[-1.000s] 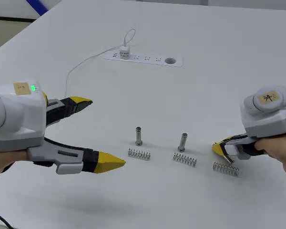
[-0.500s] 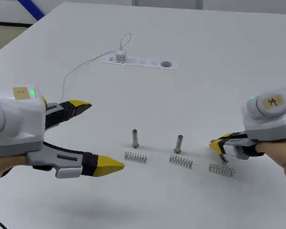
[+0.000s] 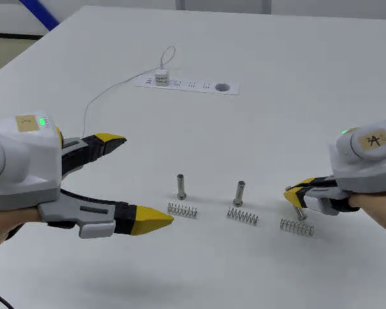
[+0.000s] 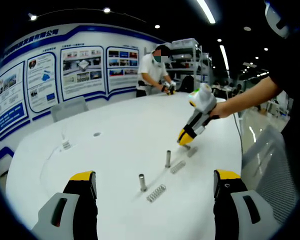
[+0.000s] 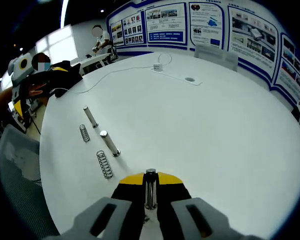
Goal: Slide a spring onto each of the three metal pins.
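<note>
your left gripper (image 3: 143, 179) hangs wide open above the white counter (image 3: 276, 129), at 9 o'clock of the pins, gripping nothing. your right gripper (image 3: 294, 193) is closed on the third pin (image 5: 150, 189), whose head stands between the yellow tips in the right gripper view. i cannot tell whether its foot touches the counter. the left pin (image 3: 180, 187) and the middle pin (image 3: 239, 192) stand upright, apart from each other. three springs lie flat on the counter, one at 6 o'clock of each pin: the left spring (image 3: 182, 210), the middle spring (image 3: 242, 216), and the right spring (image 3: 296, 226) just beside the closed tips. a power strip (image 3: 190, 84) lies well apart at 12 o'clock.
</note>
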`<state>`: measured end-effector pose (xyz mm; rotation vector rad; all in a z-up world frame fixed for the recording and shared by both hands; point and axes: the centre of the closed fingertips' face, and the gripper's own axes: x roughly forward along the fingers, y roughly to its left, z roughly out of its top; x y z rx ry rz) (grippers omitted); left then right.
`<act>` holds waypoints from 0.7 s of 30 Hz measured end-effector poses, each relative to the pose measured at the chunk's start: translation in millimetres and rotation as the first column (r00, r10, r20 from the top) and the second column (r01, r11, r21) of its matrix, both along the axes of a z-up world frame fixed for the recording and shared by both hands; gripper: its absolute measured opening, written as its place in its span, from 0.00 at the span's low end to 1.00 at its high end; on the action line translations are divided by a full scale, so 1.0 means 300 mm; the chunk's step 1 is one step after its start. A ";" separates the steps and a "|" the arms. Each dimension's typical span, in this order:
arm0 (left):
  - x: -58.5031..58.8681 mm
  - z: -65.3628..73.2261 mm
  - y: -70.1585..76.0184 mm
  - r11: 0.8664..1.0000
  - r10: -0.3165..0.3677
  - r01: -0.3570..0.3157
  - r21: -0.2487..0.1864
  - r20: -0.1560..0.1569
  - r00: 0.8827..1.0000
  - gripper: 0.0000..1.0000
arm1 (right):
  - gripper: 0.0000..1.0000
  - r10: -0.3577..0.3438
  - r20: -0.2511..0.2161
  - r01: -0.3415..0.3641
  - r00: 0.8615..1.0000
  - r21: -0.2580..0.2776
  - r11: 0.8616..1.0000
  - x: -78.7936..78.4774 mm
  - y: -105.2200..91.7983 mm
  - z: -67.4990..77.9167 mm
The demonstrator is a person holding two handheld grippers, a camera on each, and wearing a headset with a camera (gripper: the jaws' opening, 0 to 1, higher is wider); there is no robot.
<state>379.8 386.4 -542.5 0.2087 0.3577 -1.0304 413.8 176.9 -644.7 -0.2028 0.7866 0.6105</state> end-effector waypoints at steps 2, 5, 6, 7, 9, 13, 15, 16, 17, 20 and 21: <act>-0.002 0.002 -0.002 1.000 0.002 -0.002 -0.003 0.001 1.000 1.00 | 0.07 -0.001 0.013 0.001 1.000 0.008 1.000 0.003 -0.001 0.008; -0.010 0.003 -0.006 1.000 0.001 -0.001 -0.002 0.001 1.000 1.00 | 0.07 -0.004 0.028 0.004 1.000 0.017 1.000 0.006 -0.005 0.019; -0.014 0.002 -0.008 1.000 -0.001 0.001 -0.001 0.000 1.000 0.99 | 0.07 -0.009 0.029 0.008 1.000 0.020 1.000 0.005 -0.008 0.021; -0.021 0.001 -0.010 1.000 -0.007 0.007 0.001 -0.002 1.000 0.99 | 0.07 -0.012 0.030 0.011 0.999 0.027 1.000 0.004 -0.009 0.023; -0.029 -0.004 -0.012 1.000 -0.014 0.014 0.012 -0.002 1.000 0.99 | 0.07 -0.015 0.038 0.014 0.999 0.028 0.999 0.002 -0.014 0.025; -0.033 -0.004 -0.010 1.000 -0.012 0.012 0.011 -0.003 1.000 1.00 | 0.07 -0.018 0.053 0.016 0.998 0.037 0.999 -0.005 -0.021 0.029; -0.034 -0.004 -0.009 1.000 -0.009 0.009 0.011 -0.003 1.000 0.99 | 0.07 -0.018 0.058 0.016 0.998 0.043 0.999 -0.010 -0.023 0.032; -0.036 -0.006 -0.010 1.000 -0.009 0.009 0.013 -0.004 1.000 0.99 | 0.07 -0.022 0.061 0.019 0.998 0.049 0.999 -0.012 -0.024 0.033; -0.039 -0.008 -0.011 1.000 -0.011 0.012 0.014 -0.006 1.000 0.99 | 0.07 -0.020 0.064 0.016 0.998 0.053 0.998 -0.013 -0.024 0.034; -0.047 -0.014 -0.018 1.000 -0.018 0.018 0.019 -0.009 1.000 0.99 | 0.07 -0.021 0.073 0.016 0.997 0.061 0.998 -0.016 -0.024 0.035; -0.048 -0.015 -0.021 1.000 -0.020 0.020 0.019 -0.011 1.000 0.99 | 0.07 -0.020 0.076 0.015 0.997 0.064 0.998 -0.017 -0.024 0.036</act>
